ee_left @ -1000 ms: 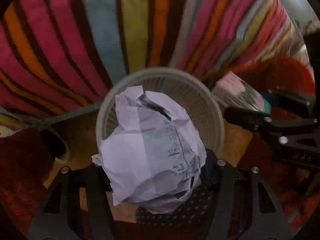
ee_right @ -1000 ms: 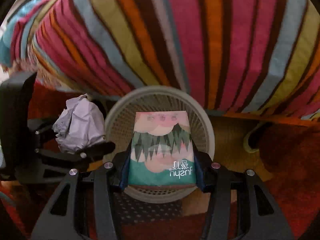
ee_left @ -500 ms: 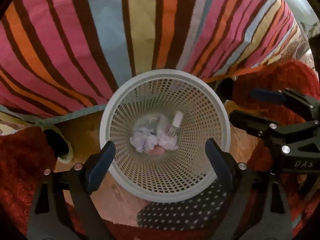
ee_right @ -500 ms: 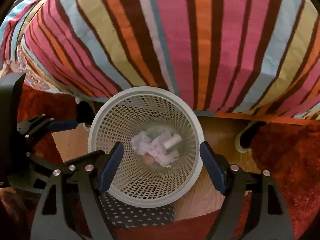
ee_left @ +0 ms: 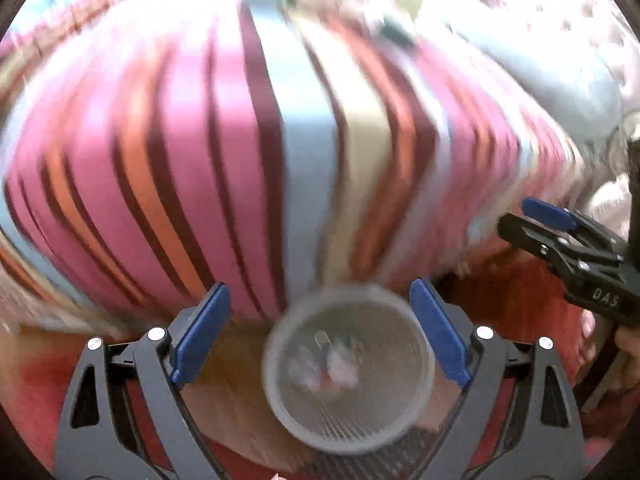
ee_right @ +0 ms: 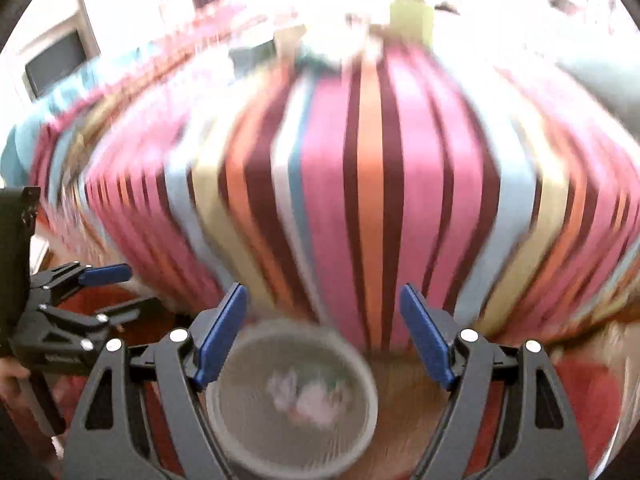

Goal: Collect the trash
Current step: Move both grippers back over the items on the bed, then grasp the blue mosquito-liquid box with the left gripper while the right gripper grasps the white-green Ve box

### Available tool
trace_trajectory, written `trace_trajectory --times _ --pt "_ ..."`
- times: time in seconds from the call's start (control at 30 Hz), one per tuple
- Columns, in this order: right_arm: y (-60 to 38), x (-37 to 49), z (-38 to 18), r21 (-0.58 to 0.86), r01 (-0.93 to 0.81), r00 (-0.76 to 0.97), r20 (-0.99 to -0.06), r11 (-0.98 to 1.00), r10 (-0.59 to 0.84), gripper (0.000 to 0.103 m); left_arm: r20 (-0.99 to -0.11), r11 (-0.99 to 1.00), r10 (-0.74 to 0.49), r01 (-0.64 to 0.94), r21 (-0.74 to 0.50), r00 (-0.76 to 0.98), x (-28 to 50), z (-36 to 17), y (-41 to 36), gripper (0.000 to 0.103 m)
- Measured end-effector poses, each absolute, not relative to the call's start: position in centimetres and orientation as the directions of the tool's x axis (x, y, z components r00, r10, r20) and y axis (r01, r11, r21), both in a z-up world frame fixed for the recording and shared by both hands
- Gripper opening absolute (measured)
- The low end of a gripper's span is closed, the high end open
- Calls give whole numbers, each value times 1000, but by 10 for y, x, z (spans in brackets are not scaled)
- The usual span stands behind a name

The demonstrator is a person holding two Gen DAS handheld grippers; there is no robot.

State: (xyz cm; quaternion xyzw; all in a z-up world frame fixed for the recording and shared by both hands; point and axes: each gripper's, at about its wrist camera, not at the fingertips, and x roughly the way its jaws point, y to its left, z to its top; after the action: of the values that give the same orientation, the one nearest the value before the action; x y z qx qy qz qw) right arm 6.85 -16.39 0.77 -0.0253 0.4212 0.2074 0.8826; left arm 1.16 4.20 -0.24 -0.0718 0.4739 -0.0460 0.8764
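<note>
Blur smears the left wrist view, yet the left gripper (ee_left: 320, 320) shows plainly at the bottom, jaws wide with nothing between the blue pads. Below that gap sits the basket (ee_left: 428, 364), lower centre of the frame, with trash (ee_left: 340, 360) lying at its bottom as pale crumpled bits. A striped cloth (ee_left: 240, 152) fills the frame above the basket and comes down to its far rim, closing off that side. The right gripper (ee_left: 516, 220) juts in from the right edge, apart from the basket. In the right wrist view the right gripper (ee_right: 324, 328) stands wide and empty. The basket (ee_right: 370, 396) lies low and left of centre, trash (ee_right: 308, 396) inside. The cloth (ee_right: 368, 184) fills the middle; wood floor (ee_right: 408, 384) shows right of the basket, red rug (ee_right: 584, 396) beyond. The left gripper (ee_right: 120, 292) pokes in from the left edge, clear of the rim.
</note>
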Motion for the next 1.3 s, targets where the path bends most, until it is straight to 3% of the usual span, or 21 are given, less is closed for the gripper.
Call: trace_trajectory --times 0.13,0.17,0.33,0.7,0.87,1.07,1.13,1.2,1.3 --pt "-145 117 45 90 -342 684 -658 935 314 78 -743 993 -7 -81 -83 669 72 48 71 89" --pt "-140 129 50 100 -321 703 -642 942 308 83 -732 991 -3 -98 -95 682 84 55 77 89" --pt "-122 193 52 155 -236 726 -628 959 280 84 -684 981 14 -142 -132 729 164 74 96 89" --pt "-111 252 34 166 -188 660 -708 968 250 84 -739 990 40 -125 -59 672 279 50 91 89" --pt "-106 263 27 160 -193 631 -736 968 247 84 -765 987 121 -160 24 632 311 36 93 89" --pt "-114 268 27 190 -212 623 -730 959 282 77 -788 984 91 -178 -24 609 317 29 103 89" --pt "-118 266 27 182 -226 618 -732 957 285 74 -797 984 92 -178 -20 597 317 25 105 79" --pt "-122 264 27 180 -238 616 -732 954 292 71 -805 986 79 -163 -22 588 315 22 106 52" --pt "-134 258 27 198 -251 612 -726 948 313 68 -803 988 84 -155 -10 591 305 22 109 48"
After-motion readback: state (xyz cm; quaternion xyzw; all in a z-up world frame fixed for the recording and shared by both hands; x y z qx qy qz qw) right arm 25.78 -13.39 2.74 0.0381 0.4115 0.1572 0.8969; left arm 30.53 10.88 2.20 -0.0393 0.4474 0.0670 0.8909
